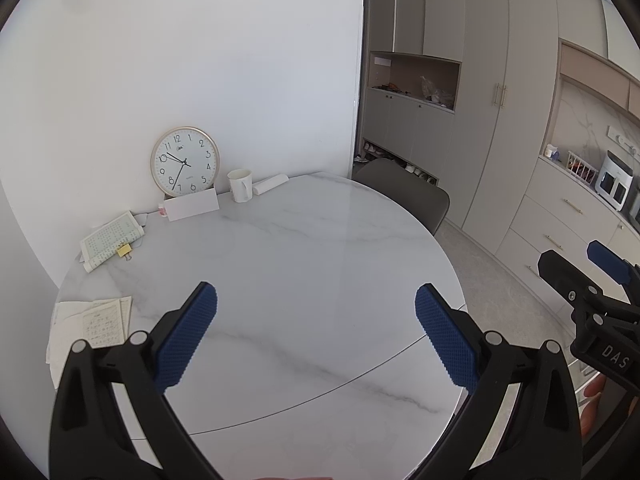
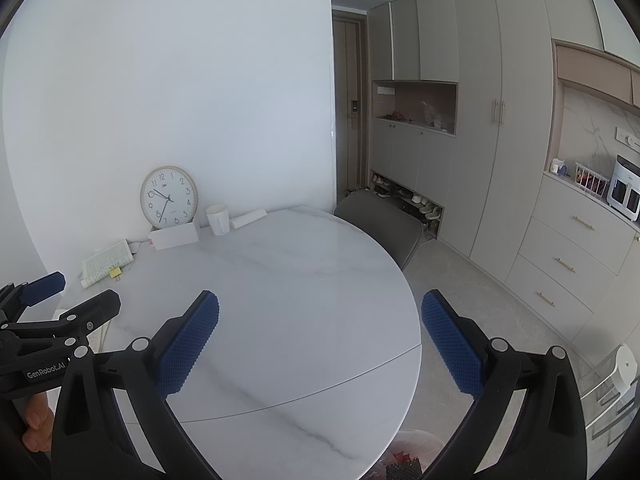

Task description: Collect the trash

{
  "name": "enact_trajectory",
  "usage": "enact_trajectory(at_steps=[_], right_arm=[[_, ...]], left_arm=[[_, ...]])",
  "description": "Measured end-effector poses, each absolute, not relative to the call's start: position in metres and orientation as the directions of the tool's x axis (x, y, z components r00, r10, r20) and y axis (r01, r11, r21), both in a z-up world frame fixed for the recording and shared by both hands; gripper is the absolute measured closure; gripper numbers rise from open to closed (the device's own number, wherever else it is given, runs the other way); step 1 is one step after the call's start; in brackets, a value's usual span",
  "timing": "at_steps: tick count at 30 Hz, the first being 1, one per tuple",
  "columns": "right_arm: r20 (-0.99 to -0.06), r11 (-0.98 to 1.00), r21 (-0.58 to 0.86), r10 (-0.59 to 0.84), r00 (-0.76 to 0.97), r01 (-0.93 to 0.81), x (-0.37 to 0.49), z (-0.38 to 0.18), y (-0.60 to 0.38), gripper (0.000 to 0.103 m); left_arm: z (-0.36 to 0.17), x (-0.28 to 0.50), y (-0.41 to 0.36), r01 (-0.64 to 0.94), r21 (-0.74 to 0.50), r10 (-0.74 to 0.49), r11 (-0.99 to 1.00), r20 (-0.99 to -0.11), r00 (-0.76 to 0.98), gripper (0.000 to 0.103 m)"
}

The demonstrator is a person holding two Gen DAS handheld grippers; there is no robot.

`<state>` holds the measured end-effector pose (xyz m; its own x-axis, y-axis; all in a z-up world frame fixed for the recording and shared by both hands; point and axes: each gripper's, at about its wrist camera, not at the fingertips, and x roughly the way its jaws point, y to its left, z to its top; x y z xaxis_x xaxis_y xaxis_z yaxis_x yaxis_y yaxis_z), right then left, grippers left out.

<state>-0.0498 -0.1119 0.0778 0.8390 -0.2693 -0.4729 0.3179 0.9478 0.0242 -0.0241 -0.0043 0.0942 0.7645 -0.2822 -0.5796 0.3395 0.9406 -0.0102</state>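
Hovering over the marble desk (image 1: 280, 264), the left gripper (image 1: 316, 336) and right gripper (image 2: 320, 340) hang spread apart and empty; no trash clearly shows, so the search seems underway, likely toward loose papers (image 1: 90, 326) at the left edge.

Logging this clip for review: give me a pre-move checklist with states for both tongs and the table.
1. Left tongs open, holding nothing: ok.
2. Right tongs open, holding nothing: ok.
3. Both above the table, touching nothing: ok.
4. Trash target chosen: cannot tell; only a mug, clock, card and papers show.
5. Bin in reach: cannot tell; something reddish shows at the right view's bottom edge.
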Motion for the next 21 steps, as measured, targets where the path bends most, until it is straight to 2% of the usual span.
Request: enact_trajectory(at_steps=[21], right_arm=[[-0.485, 0.948, 0.017, -0.271, 0.831, 0.319, -0.05, 0.076, -0.1106, 0.002]], left_arm=[[0.0934, -0.0197, -0.0018, 0.34, -0.02, -0.286, 0.94, -0.59, 0.755, 0.008]])
